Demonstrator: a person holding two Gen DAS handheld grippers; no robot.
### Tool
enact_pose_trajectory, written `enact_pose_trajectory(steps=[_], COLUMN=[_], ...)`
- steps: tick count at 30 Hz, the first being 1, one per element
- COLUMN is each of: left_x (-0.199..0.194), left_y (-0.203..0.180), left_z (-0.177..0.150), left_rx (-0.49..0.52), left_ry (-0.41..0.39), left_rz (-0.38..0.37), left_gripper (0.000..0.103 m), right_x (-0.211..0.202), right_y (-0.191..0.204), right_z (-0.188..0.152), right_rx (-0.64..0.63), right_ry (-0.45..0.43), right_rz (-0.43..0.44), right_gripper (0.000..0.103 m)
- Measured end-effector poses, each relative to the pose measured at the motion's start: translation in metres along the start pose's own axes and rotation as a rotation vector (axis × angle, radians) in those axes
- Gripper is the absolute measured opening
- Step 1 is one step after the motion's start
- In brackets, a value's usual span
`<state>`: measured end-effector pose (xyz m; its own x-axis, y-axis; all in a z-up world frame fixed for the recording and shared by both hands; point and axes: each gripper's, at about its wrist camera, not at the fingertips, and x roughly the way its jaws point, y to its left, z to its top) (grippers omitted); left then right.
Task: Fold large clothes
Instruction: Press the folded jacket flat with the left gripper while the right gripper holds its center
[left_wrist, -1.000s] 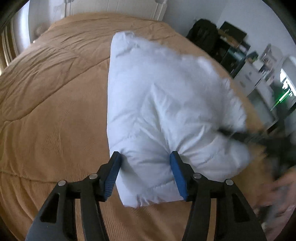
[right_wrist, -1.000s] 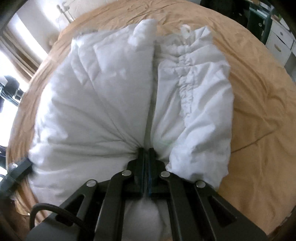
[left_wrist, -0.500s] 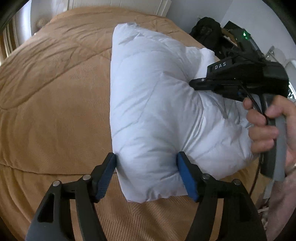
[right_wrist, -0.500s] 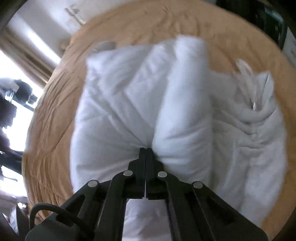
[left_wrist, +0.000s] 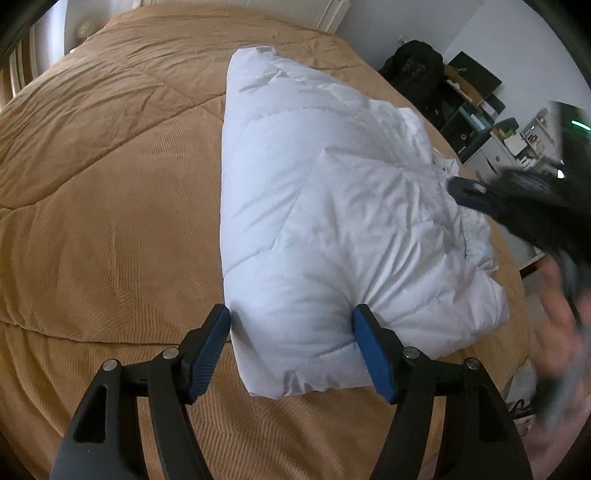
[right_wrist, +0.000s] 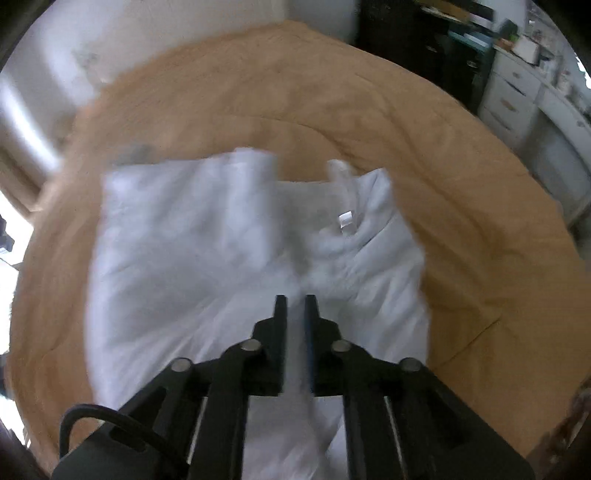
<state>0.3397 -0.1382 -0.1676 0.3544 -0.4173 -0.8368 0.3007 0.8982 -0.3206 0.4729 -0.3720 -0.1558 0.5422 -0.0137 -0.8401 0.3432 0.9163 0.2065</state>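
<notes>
Since the earlier frame, right gripper (right_wrist: 294, 306) rose off white puffer jacket (left_wrist: 332, 206) on the bed (left_wrist: 110, 184), jaws opening, empty. Left gripper (left_wrist: 291, 332) jaws apart, straddling jacket's near corner; press seam flat before releasing.

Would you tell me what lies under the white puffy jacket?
The white puffy jacket lies on a tan quilted bedspread, which shows all around it. Whatever sits directly beneath the folded layers is covered.
</notes>
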Motion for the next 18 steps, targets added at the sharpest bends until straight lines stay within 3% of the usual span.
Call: enact_pose_trajectory(steps=[2,4,7,10,14,18], left_x=[0.003,0.004,0.009,0.007,-0.002,-0.009], left_y=[0.001,0.002,-0.004,-0.014,-0.026,-0.027], left_z=[-0.002,-0.003,-0.008,-0.008,-0.009,-0.009], left_rx=[0.008,0.017,0.038,0.075,0.126,0.135], left_ry=[0.002,0.0,0.019,-0.004,-0.025,-0.026], left_rz=[0.005,0.013,-0.003,0.062,0.124,0.134], left_gripper=[0.069,0.07,0.07,0.07,0.068,0.065], right_x=[-0.023,-0.025,0.007,0.038,0.037,0.019], right_y=[0.01,0.015,-0.012,-0.019,-0.006,-0.009], right_z=[-0.026,-0.05,-0.078,-0.091,-0.089,-0.089], right_rx=[-0.044,-0.075,-0.046,-0.145,-0.177,-0.152], right_ry=[-0.013,0.013,0.099,0.082,0.056,0.045], right_rz=[0.088,0.125,0.072,0.013,-0.057,-0.023], right_gripper=[0.014,0.014,0.003,0.0,0.0,0.0])
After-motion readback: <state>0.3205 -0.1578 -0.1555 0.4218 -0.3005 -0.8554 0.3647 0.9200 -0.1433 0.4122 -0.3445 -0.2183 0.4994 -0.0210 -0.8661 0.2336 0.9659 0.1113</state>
